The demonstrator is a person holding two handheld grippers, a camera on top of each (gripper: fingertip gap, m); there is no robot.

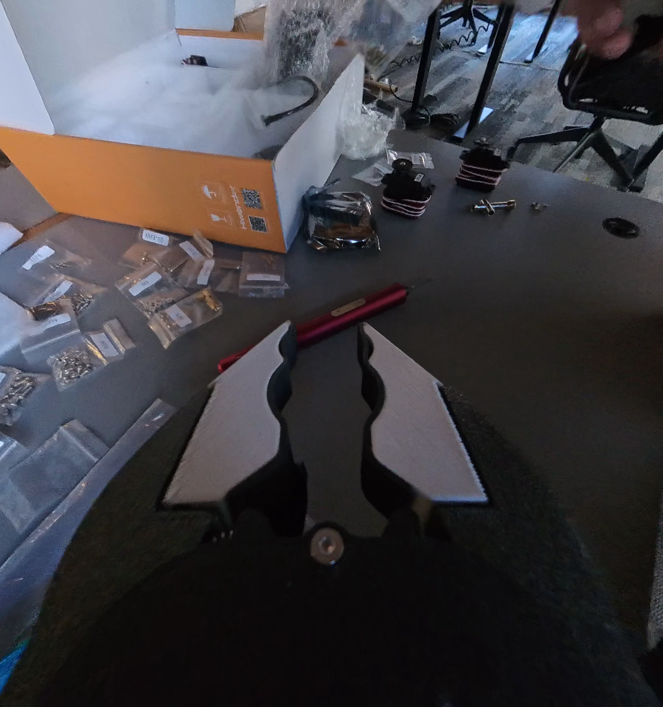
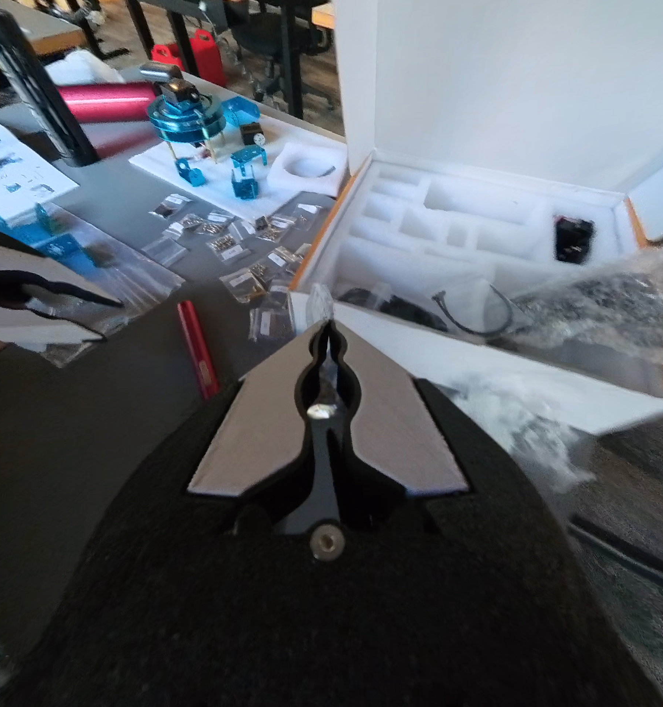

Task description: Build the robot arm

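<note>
My left gripper (image 1: 326, 332) is open and empty, low over the dark grey table (image 1: 513, 344). A red screwdriver (image 1: 351, 311) lies just beyond its tips, partly hidden behind the left finger (image 1: 253, 401). My right gripper (image 2: 329, 325) is shut on a small clear plastic bag (image 2: 321, 300) that sticks out past the tips, with something shiny glinting between the jaws. It hovers at the near wall of an open orange and white box (image 2: 417, 344). The right wrist view also shows the left gripper (image 2: 111, 320) at the left edge and the red screwdriver (image 2: 198, 344).
Several small bags of screws (image 1: 146, 290) lie left of the screwdriver. Two black servos (image 1: 406, 191), a black bagged part (image 1: 339, 222) and metal standoffs (image 1: 492, 206) sit farther back. White foam (image 2: 456, 229) lines the box. Blue metal brackets (image 2: 245, 180) stand on a foam sheet. One gripper's finger ends stand about 20 centimeters off the other's. Between my left fingertips and the red screwdriver (image 2: 198, 344) there is roughly 8 centimeters.
</note>
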